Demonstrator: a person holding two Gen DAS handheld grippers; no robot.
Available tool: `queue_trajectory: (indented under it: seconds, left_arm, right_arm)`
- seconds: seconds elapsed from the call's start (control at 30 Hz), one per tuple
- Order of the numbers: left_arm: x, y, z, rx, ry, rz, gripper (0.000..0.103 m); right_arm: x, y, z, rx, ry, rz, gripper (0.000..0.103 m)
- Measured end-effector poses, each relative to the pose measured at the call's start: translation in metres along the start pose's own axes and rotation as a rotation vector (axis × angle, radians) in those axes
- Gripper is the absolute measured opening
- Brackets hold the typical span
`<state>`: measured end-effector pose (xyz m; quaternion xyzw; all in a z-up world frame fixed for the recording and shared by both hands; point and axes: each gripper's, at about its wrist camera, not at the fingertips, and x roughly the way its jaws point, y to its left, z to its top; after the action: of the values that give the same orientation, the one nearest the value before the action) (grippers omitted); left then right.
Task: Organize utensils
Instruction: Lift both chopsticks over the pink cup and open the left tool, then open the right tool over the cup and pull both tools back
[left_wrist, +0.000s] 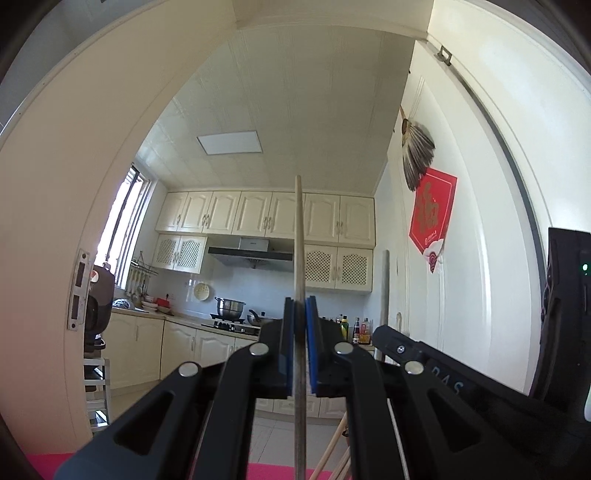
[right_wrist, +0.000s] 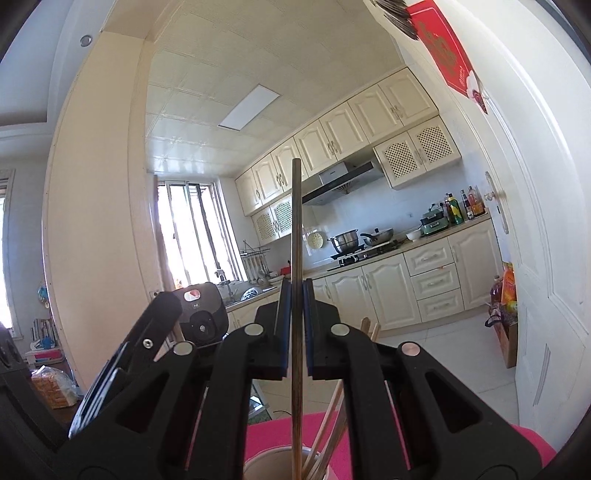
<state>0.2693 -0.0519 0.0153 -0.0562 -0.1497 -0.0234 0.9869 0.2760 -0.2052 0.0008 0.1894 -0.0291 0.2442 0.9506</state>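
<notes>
Upright chopstick (left_wrist: 300, 258) in left tool (left_wrist: 300, 314)

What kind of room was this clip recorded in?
A home kitchen, seen through an open doorway: cream wall cabinets, a range hood above a stove with a steel pot, and sauce bottles on the counter.

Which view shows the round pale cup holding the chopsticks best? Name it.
Right wrist view: the round pale cup shows its rim and the light wooden chopsticks inside. Left wrist view shows only chopstick ends, no cup.
</notes>
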Motion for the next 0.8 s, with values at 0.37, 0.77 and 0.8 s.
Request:
queue_trajectory:
  seconds: [0.37,0.77,0.8]
  left_arm:
    - [0.006,0.011,-0.002,-0.046,0.022,0.027,0.019]
    - [0.000,0.012,0.004,-0.026,0.043,0.037,0.029]
    - [0.000,0.014,0.004,-0.025,0.050,0.038,0.029]
  right_arm:
    - [-0.001,-0.001,0.002,0.011,-0.019,0.014,0.007]
    - [0.003,0.003,-0.001,0.017,-0.018,0.020,0.007]
    - [0.004,0.005,-0.001,0.013,-0.013,0.020,0.007]
